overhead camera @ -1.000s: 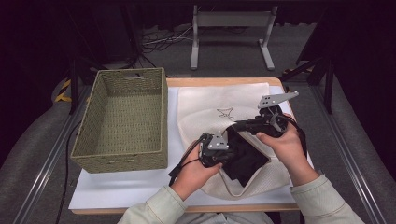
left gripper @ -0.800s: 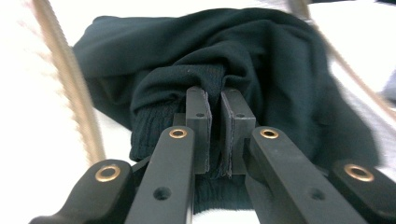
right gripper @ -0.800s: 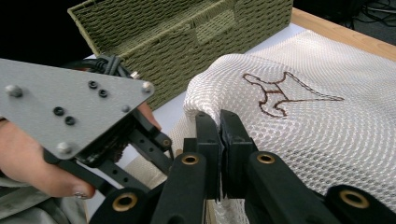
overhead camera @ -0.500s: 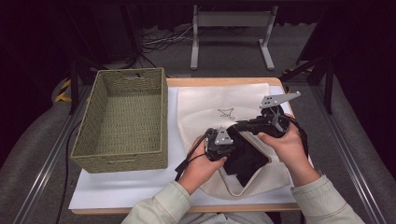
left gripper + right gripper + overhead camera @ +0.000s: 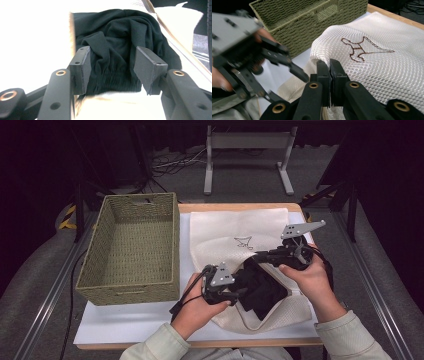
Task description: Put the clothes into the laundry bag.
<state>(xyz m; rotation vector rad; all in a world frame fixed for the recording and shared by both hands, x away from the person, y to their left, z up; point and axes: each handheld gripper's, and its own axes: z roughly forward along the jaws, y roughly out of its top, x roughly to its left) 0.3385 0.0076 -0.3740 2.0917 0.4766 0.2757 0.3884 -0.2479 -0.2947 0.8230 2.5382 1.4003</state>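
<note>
- Pinching the upper edge of the mesh bag [image 5: 235, 232] at its mouth, the right tool [image 5: 329, 67] has its jaws closed on that cream netting and lifts it so the opening gapes.
- The left tool [image 5: 112, 67] has just been opening: its jaws stand apart on either side of the black garment [image 5: 117, 40], whose bunched cloth lies between them, and the pads do not look to be pressing it.
- In the high view the black garment [image 5: 260, 287] sits at the bag's mouth, near the 6 o'clock edge of the worktop [image 5: 150, 325], with the left tool [image 5: 235, 295] at its 9 o'clock side and the right tool [image 5: 257, 255] toward 12 o'clock.
- Progress, as I judge it: the garment is mostly inside the mouth, but a fold lies on the lower lip; pushing it deeper and closing the bag remain.
- The bag's long axis runs from 6 to 12 o'clock, mouth toward the person; the garment is a crumpled lump with no clear axis.
- The woven basket [image 5: 132, 247] stands at 9 o'clock, empty.
</note>
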